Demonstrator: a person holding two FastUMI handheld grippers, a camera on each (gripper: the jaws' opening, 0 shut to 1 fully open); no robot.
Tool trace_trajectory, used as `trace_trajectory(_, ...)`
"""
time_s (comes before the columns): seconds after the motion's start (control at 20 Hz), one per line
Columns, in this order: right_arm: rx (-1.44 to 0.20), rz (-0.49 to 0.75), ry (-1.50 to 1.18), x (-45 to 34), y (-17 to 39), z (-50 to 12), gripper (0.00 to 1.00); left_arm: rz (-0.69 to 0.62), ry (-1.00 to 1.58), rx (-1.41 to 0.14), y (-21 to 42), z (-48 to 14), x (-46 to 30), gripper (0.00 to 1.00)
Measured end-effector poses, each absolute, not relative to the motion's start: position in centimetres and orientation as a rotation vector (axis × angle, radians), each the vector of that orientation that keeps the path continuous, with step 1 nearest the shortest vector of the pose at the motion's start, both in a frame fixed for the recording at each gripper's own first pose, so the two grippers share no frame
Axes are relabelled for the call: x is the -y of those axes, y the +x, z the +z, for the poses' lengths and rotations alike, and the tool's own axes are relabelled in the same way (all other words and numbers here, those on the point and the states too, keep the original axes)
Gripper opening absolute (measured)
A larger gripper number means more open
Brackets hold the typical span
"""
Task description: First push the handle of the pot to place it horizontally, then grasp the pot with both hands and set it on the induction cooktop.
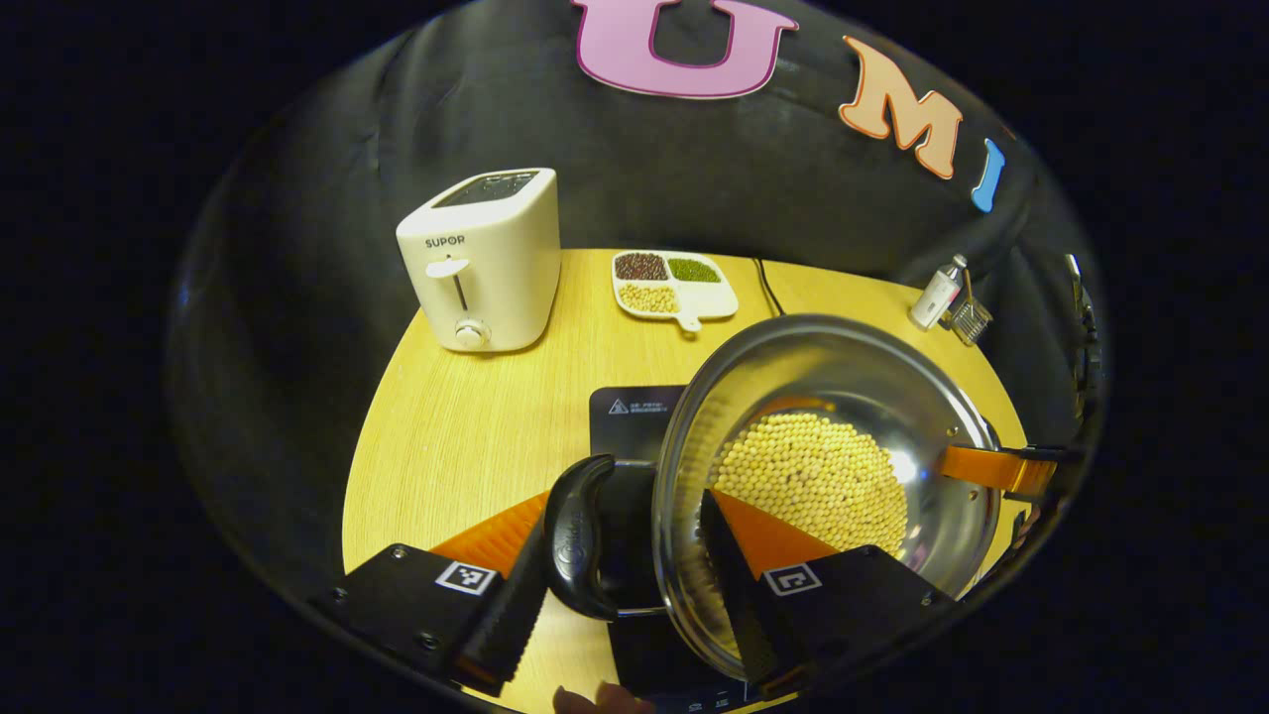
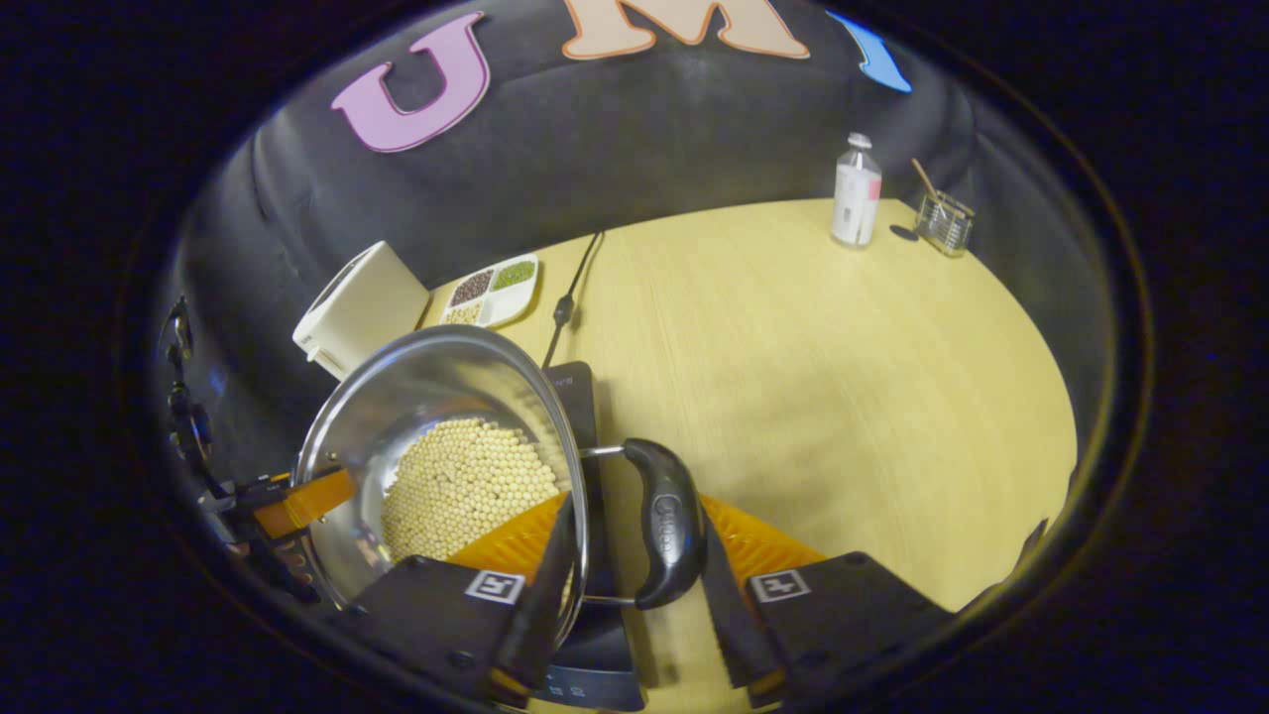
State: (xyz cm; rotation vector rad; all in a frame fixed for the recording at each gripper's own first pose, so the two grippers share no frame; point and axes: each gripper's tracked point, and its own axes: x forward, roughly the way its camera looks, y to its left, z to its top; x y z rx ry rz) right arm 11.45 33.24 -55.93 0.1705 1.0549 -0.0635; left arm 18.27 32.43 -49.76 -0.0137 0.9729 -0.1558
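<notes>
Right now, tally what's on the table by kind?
Pot: 1
Induction cooktop: 1
Toaster: 1
Divided bean dish: 1
Bottle: 1
Wire holder: 1
Total: 6

one steel pot (image 1: 872,397) with two black side handles (image 1: 580,535), holding a single heap of pale beans (image 1: 813,476) too many to count. one black induction cooktop (image 1: 630,416) with one cord (image 2: 570,288). one white toaster (image 1: 486,258). one divided dish (image 1: 674,288) with three compartments, each holding a different kind of bean. one bottle (image 2: 856,193). one small wire holder (image 2: 944,223) with one stick in it. one wooden table (image 2: 843,377). two grippers: the left gripper (image 1: 625,615) and the right gripper (image 2: 634,605), each with two fingers.
</notes>
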Motion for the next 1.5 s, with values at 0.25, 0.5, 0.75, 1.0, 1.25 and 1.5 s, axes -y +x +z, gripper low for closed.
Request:
trace_trajectory(0.25,-1.003,-0.036,0.21,-31.6,12.2,-53.6,0.96,-0.035,0.036,-0.882,18.7,-46.0,-33.2,0.87)
trace_trajectory(0.5,-0.862,0.012,0.287,-28.2,13.1,-47.9,0.93,0.026,0.149,-0.745,18.7,-40.2,-31.5,0.9)
trace_trajectory(0.75,-0.733,0.106,0.208,-22.1,12.9,-41.6,0.96,0.072,0.153,-0.569,15.5,-31.4,-24.9,0.89)
trace_trajectory(1.0,-0.591,0.183,0.151,-16.7,10.7,-34.5,0.93,0.098,0.121,-0.461,9.5,-24.8,-17.2,0.98)
trace_trajectory(1.25,-0.44,0.203,0.097,-12.0,7.8,-25.9,0.92,0.023,0.09,-0.393,5.1,-19.5,-9.6,1.0)
trace_trajectory(1.5,-0.339,0.212,0.089,-10.8,3.7,-18.8,0.93,-0.029,0.12,-0.237,2.0,-11.7,-4.4,1.0)
